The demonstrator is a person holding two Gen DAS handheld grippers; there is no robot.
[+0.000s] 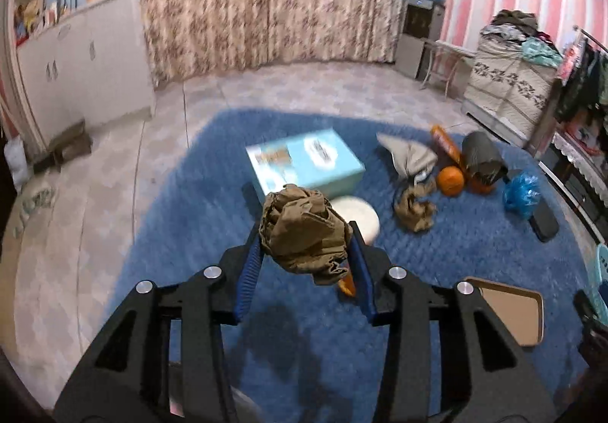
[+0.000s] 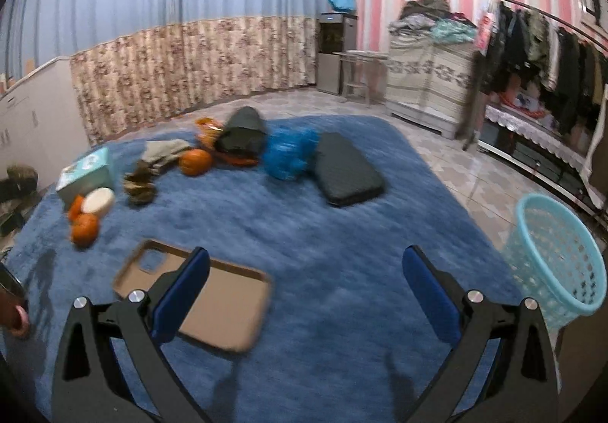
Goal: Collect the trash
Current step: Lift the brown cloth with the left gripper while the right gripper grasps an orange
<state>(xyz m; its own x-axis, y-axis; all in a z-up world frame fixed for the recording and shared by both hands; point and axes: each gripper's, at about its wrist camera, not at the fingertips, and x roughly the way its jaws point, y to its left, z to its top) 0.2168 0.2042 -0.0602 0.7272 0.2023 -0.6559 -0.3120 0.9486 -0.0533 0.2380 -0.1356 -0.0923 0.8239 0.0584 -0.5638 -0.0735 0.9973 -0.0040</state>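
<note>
Left wrist view shows the left gripper (image 1: 306, 252) with its blue pads pinching a crumpled ball of brown paper (image 1: 304, 231), lifted above the blue rug (image 1: 456, 263). Just behind the ball sit a white round thing (image 1: 361, 214) and a light blue box (image 1: 304, 162). A second crumpled brown paper (image 1: 414, 208) lies on the rug to the right, near an orange (image 1: 450, 180) and a blue plastic bag (image 1: 520, 191). In the right wrist view, the right gripper (image 2: 306, 293) has its jaws spread wide with nothing between them. A flat brown tray (image 2: 224, 303) lies on the rug under its left finger. A light blue basket (image 2: 558, 255) stands at the rug's right edge. A dark cushion (image 2: 345, 168) rests further back, beside the blue bag.
</note>
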